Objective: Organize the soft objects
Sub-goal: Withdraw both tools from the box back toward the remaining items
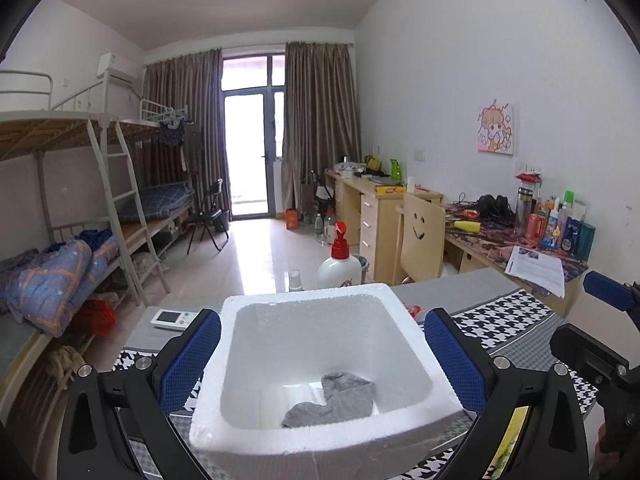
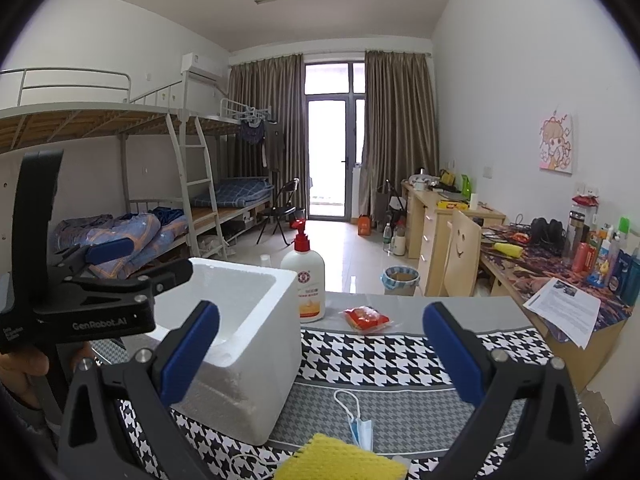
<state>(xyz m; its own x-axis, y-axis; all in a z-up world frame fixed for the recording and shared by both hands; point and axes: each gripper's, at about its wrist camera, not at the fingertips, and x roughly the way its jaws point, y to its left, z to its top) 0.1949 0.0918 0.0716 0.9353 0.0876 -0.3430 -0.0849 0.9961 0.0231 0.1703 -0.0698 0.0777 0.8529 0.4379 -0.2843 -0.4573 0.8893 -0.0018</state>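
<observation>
Left gripper (image 1: 322,354) jaws fully apart above foam box (image 1: 412,320), empty; grey sock (image 1: 336,400) inside. Right gripper (image 2: 320,352) jaws wide, empty, above yellow cloth (image 2: 340,458) and face mask (image 2: 362,426) on bench (image 2: 400,412).

Both views are taken from gripper-mounted fisheyes, aimed forward and slightly down along the fingers, down the length of the room. The left wrist view is parked right over the white foam box (image 1: 320,364), close enough that its inside is seen. The right wrist view is set just to the right, so the same foam box (image 2: 240,344) is caught from the side. The lotion bottle (image 1: 339,268) (image 2: 307,280), desks and balcony door are shared.
</observation>
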